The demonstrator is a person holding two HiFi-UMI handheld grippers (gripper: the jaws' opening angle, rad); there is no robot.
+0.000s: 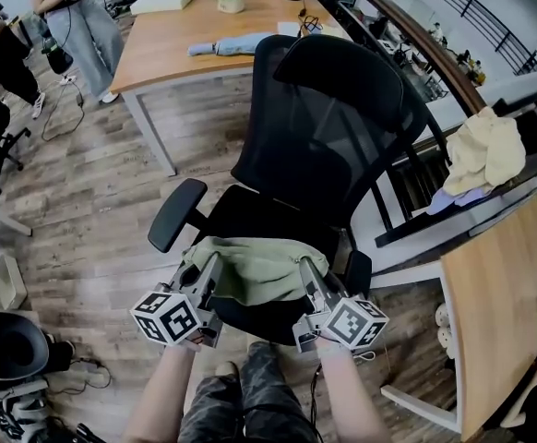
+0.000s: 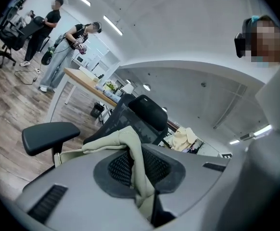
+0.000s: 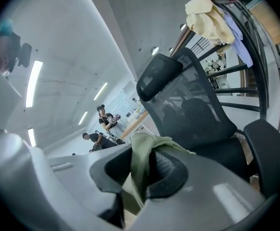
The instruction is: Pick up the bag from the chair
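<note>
A pale green cloth bag (image 1: 255, 268) lies over the front of the seat of a black mesh office chair (image 1: 328, 137). My left gripper (image 1: 206, 280) is shut on the bag's left edge, and the fabric (image 2: 139, 165) runs pinched between its jaws. My right gripper (image 1: 307, 275) is shut on the bag's right edge, with a fold of the fabric (image 3: 139, 170) clamped in it. Between the two grippers the bag hangs spread just above the seat. The chair's backrest (image 3: 188, 97) rises behind it.
The chair's left armrest (image 1: 176, 214) and right armrest (image 3: 270, 153) flank the bag. A wooden table (image 1: 172, 40) stands behind, a curved desk (image 1: 504, 303) at the right, with a yellow cloth (image 1: 485, 150) on a rail. People (image 1: 79, 17) stand at far left.
</note>
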